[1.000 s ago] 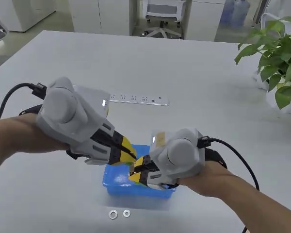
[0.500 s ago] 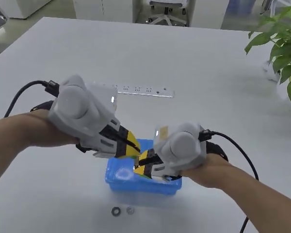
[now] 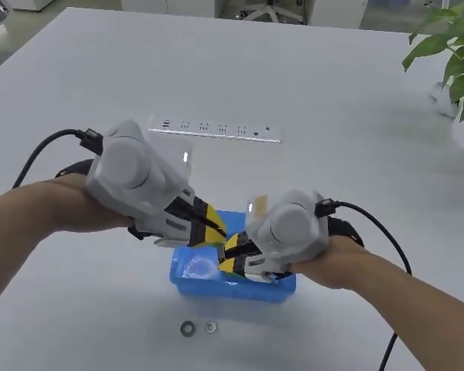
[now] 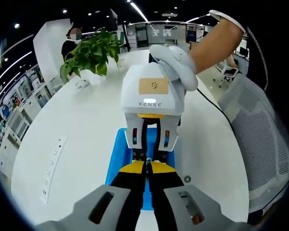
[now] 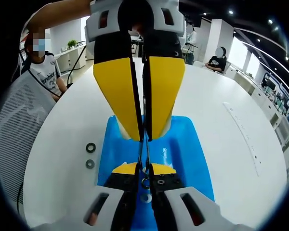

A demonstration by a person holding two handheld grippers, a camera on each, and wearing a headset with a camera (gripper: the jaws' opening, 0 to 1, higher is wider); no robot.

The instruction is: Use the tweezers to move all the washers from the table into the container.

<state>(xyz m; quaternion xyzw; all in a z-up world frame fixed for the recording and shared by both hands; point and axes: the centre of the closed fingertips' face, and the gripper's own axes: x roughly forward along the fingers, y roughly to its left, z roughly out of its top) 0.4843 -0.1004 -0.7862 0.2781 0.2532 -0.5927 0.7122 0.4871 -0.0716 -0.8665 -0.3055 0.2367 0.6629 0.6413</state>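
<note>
Contact between both tools occurs directly above the blue rectangular plastic container [image 3: 216,287] on the white counter [image 3: 332,116]. Left tool [image 3: 216,229]: yellow-tipped jaws pressed together on the thin metal tweezers [image 5: 144,149]. Right tool [image 3: 230,255]: jaws drawn close about the same tweezers, over the container's interior. One small metal washer [image 5: 145,183] appears to sit at the tweezers' tip, above the container floor. Two loose steel washers [image 3: 187,328] lie on the counter just beside the container's near wall. Risk: with two tools on one slender instrument, uneven pressure may twist it and flick the held washer outside the container. A low sweep may also nudge the container.
</note>
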